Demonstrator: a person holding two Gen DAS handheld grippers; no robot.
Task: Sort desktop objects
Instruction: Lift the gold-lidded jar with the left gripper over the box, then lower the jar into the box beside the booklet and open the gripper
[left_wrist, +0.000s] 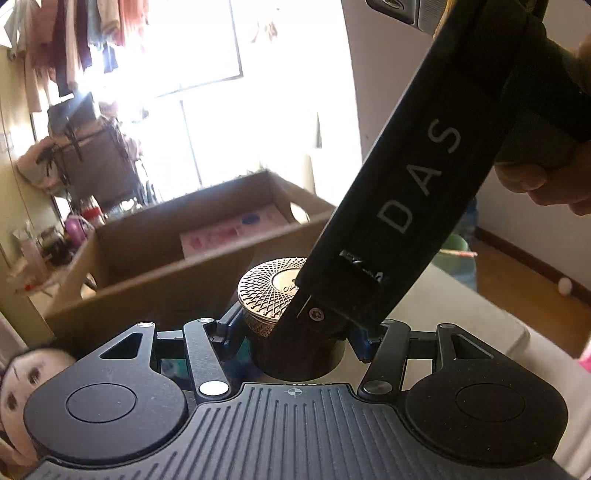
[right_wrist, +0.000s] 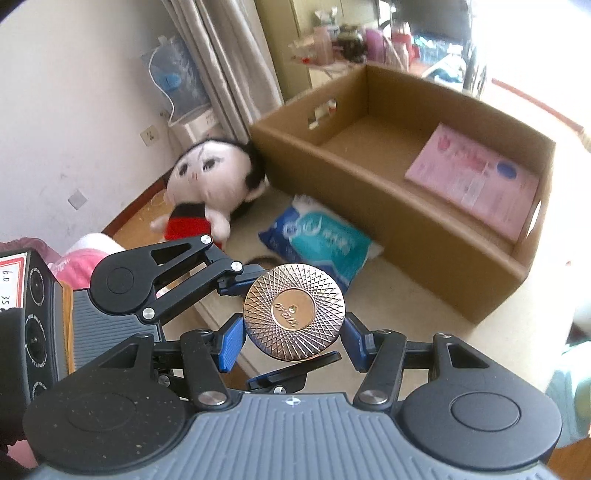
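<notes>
Both tools share one load — the left tool (left_wrist: 295, 332) clamps the dark body of the round jar (right_wrist: 294, 310), the right tool (right_wrist: 293, 341) pinches its gold lid, likely steadying it above the worktop (right_wrist: 424, 306) near the cardboard box (right_wrist: 369, 192).

light: daylight from window (left_wrist: 207, 74), blown out white | glare: washes the hanging clothes (left_wrist: 74, 44) | blur: cardboard box (right_wrist: 406, 177) soft | distortion: fisheye bends edges, dark corners
</notes>
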